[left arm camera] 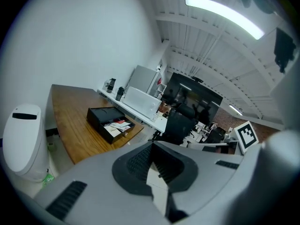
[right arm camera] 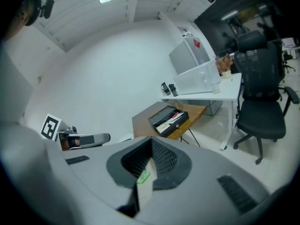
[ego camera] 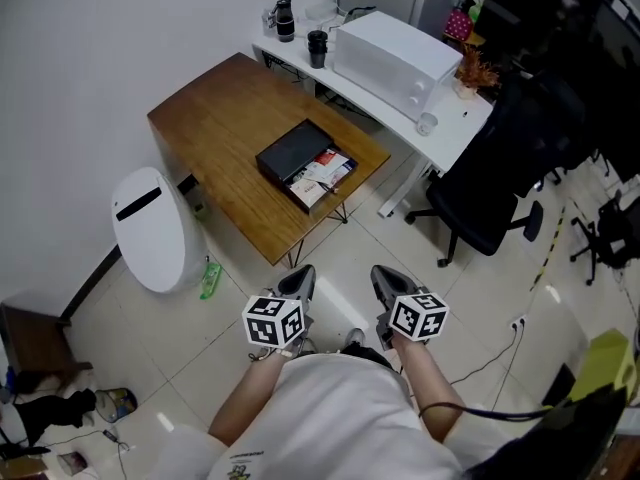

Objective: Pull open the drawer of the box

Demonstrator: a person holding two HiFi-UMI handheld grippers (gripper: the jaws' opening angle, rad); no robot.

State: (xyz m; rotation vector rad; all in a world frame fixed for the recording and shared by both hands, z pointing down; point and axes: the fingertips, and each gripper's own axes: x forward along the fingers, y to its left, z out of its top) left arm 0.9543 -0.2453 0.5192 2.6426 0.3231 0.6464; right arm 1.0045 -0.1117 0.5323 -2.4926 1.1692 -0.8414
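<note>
**Tiled office: drawer stands out, grippers well back**

On the wooden desk (ego camera: 215, 118), upper left of centre, the black box (ego camera: 290, 150) has its drawer (ego camera: 322, 178) out, papers showing, near the desk's edge. Low centre, the left gripper (ego camera: 298, 286) and right gripper (ego camera: 385, 280) are closed and empty, well apart from it. Another tug might pull the drawer free or drag the box over the edge. The handle is too small to make out.

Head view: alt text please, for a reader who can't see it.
A black box sits on a wooden table with its drawer pulled open, papers showing inside. The person holds the left gripper and right gripper near their body, above the tiled floor and well short of the table.
</note>
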